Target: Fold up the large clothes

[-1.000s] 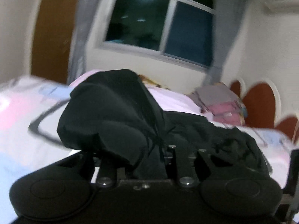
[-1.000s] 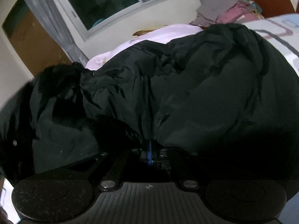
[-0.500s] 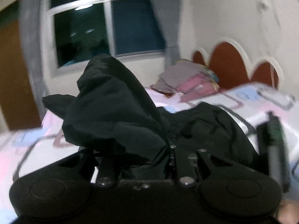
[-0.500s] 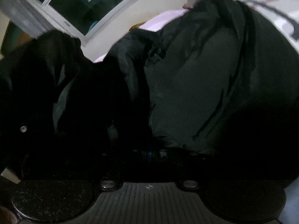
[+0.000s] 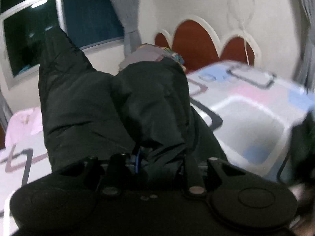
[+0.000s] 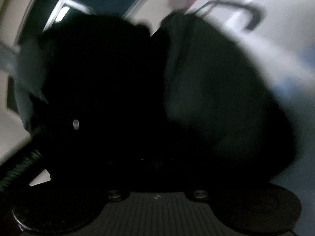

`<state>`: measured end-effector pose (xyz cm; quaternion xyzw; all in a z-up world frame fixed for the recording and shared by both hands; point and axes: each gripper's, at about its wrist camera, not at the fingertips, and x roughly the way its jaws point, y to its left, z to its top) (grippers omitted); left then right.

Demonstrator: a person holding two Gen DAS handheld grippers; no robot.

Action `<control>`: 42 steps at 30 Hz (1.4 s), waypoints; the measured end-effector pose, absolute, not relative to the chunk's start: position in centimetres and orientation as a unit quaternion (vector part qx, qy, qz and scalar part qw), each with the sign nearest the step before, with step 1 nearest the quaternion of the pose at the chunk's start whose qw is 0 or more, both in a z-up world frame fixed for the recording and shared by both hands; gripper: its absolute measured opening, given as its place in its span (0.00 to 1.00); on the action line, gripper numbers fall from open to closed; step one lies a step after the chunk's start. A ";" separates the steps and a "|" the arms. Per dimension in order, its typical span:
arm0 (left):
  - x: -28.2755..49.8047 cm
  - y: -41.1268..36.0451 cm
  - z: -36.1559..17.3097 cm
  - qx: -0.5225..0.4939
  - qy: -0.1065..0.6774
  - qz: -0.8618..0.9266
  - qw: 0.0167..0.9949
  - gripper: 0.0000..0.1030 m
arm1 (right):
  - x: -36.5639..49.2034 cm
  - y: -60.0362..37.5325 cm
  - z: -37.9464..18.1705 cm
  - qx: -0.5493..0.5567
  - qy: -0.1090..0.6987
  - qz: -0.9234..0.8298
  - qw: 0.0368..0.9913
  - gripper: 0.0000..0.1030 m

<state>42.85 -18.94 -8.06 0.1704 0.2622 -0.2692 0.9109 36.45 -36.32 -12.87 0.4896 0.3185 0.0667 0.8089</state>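
A large black garment (image 5: pixel 110 106) is bunched over my left gripper (image 5: pixel 137 155), which is shut on its fabric and holds it above the bed. Its folds hide the fingertips. In the right wrist view the same black garment (image 6: pixel 196 90) fills the frame, blurred and dark. My right gripper (image 6: pixel 157 161) is buried in it and shut on the cloth. A small metal snap (image 6: pixel 75 124) shows on the fabric at the left.
A bedsheet (image 5: pixel 252 102) patterned in pink, blue and white lies below and to the right. A scalloped red headboard (image 5: pixel 196 41) stands against the wall. Folded clothes (image 5: pixel 145 53) are stacked by it. A dark window (image 5: pixel 59 23) with grey curtains is at the back left.
Both grippers have swung to the right with the garment. The left view now faces the headboard. The garment has closed in over the right camera, and that view is blurred.
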 end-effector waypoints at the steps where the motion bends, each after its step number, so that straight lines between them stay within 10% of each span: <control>1: 42.4 -19.1 -8.5 0.174 0.261 -0.271 0.910 0.20 | 36.2 -37.4 -13.0 0.493 0.316 0.063 0.808 0.00; 11: 41.0 -20.8 -10.4 0.147 0.271 -0.254 0.917 0.20 | 37.4 -40.6 -9.2 0.424 0.329 0.018 0.843 0.00; 13: 41.2 -20.4 -10.3 0.133 0.277 -0.258 0.916 0.20 | 36.3 -40.7 -8.3 0.432 0.319 0.021 0.843 0.23; 14: 41.4 -20.0 -10.3 0.121 0.281 -0.261 0.915 0.20 | 35.5 -40.9 -7.2 0.426 0.310 0.014 0.850 0.64; 15: 41.5 -19.3 -10.0 0.110 0.287 -0.264 0.914 0.20 | 35.0 -40.9 -6.5 0.414 0.301 0.014 0.859 0.67; 30: 41.2 -19.2 -10.1 0.126 0.298 -0.278 0.905 0.20 | 37.4 -37.9 -1.6 0.349 0.329 0.098 0.872 0.66; 37: 40.6 -19.1 -9.8 0.114 0.287 -0.276 0.910 0.23 | 36.6 -38.4 -3.9 0.342 0.342 0.056 0.874 0.22; 42: 39.9 -19.1 -9.4 0.097 0.289 -0.268 0.914 0.24 | 36.2 -38.8 -5.1 0.357 0.344 0.044 0.868 0.19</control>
